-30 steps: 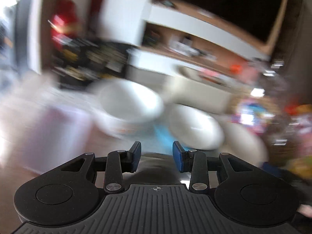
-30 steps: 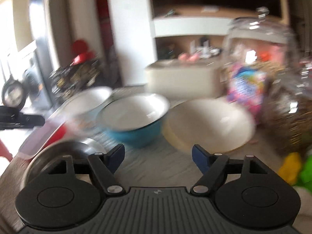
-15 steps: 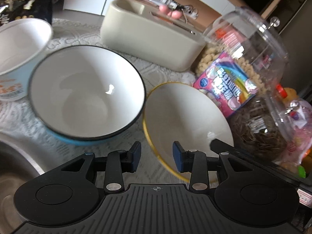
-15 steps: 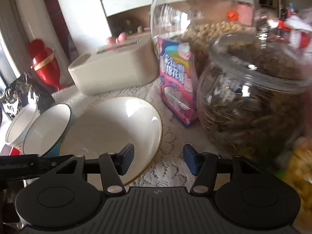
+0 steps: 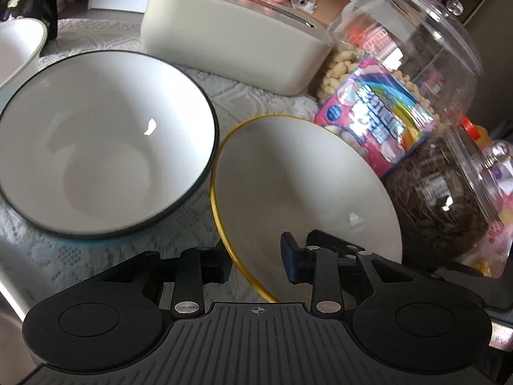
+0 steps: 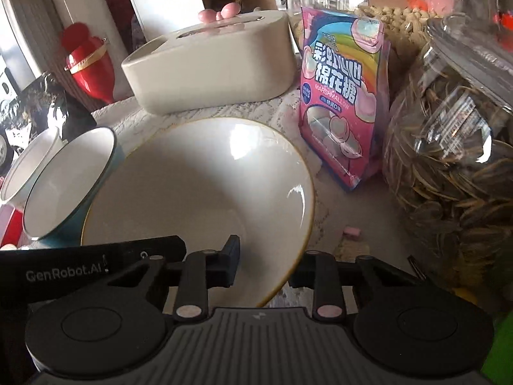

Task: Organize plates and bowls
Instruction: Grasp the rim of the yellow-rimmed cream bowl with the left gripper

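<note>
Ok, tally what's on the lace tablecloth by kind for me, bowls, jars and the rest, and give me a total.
Bowls: 3, the white bowl with a yellow rim, the blue bowl with a black rim, the white bowl at the far left.
Clear plastic jars: 2, peanuts, sunflower seeds.
Pink marshmallow bag: 1.
Cream tissue box: 1.
Total: 7.

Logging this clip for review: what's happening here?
A person holds a tool in each hand over a lace-covered table, both at the yellow-rimmed bowl. The left tool straddles its near rim, jaws closing. The right tool is shut on the rim on the other side. The blue bowl sits untouched beside it, with snack jars and a marshmallow bag behind.
</note>
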{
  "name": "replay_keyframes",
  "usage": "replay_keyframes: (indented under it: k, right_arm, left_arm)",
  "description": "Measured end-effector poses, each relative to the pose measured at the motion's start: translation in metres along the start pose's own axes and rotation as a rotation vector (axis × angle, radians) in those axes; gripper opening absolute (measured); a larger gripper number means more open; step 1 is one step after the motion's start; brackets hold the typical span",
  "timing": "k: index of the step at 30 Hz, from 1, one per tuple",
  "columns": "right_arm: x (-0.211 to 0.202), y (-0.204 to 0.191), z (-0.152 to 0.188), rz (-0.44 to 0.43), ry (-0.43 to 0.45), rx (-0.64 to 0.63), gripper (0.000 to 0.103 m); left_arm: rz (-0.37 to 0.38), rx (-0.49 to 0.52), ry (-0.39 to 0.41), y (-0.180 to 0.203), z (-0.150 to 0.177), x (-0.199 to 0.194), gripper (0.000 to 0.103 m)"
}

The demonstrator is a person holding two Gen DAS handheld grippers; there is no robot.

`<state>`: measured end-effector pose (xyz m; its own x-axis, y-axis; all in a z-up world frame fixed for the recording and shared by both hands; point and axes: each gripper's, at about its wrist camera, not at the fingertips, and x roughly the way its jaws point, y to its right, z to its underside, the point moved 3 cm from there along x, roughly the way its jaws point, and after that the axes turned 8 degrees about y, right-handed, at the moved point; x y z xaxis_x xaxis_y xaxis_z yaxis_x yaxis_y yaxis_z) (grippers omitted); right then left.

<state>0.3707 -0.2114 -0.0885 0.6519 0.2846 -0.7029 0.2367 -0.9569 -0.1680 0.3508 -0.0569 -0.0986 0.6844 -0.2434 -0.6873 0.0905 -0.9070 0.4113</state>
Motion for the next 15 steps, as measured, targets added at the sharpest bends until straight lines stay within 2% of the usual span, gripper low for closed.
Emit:
replay_keyframes:
  k: [7, 15]
  right_arm:
    - [-0.03, -0.008, 0.018, -0.035, -0.012, 0.015, 0.029]
    - [-0.067, -0.017, 0.059, -0.061, -0.036, 0.034, 0.029]
  left_arm:
    - [-0.011, 0.036, -0.036, 0.003, 0.026, -0.032, 0.035]
    - [-0.022, 0.12, -0.067, 0.012, 0.066, -0.072, 0.036]
